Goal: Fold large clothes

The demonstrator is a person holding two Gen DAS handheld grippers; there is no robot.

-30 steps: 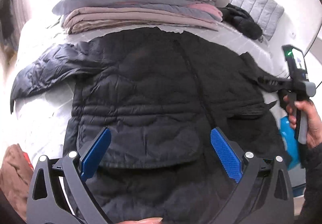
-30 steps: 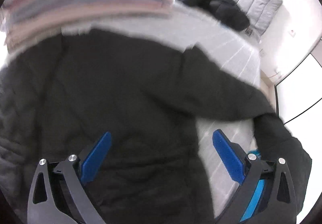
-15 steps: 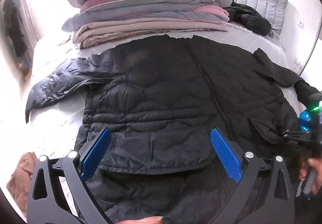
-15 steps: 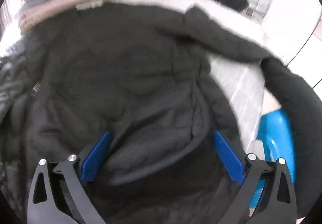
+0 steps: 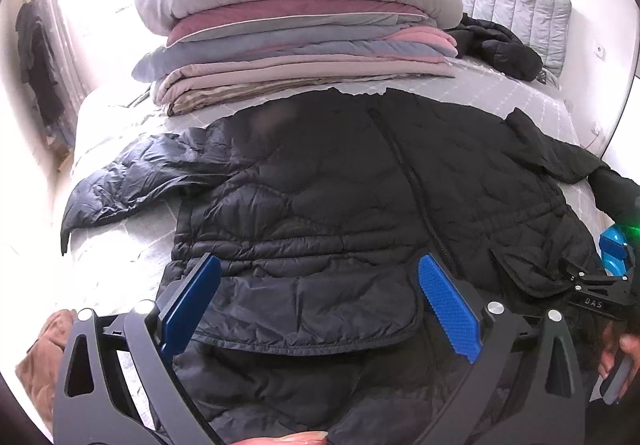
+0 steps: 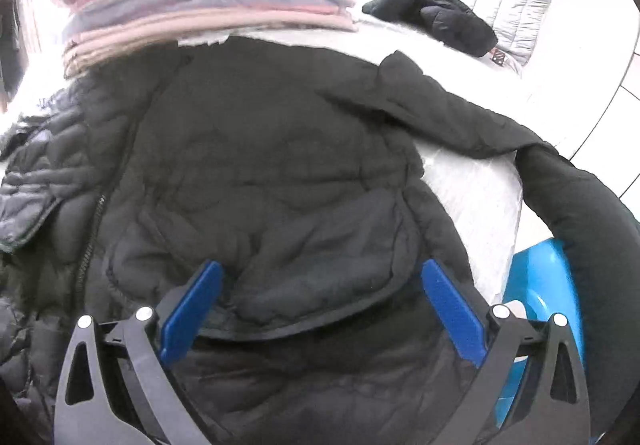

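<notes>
**Black quilted jacket flat on bed, both grippers over hem**

Black quilted jacket (image 5: 320, 185) lies front-up, zipped, across bed (image 5: 120, 117), collar twd stack of folded bedding (image 5: 296, 41) at far edge. Left gripper (image 5: 320, 297): jaws apart, above pocket flap. Right gripper (image 6: 320, 301): jaws apart, straddling other pocket flap, w/ sleeve over bed's right edge.

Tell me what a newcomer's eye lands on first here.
A big black quilted jacket lies spread front-up across the bed, sleeves out to both sides. Behind its collar rises a tall stack of folded bedding. Both grippers' blue-padded jaws hang open over its lower hem, left gripper and right gripper.
</notes>
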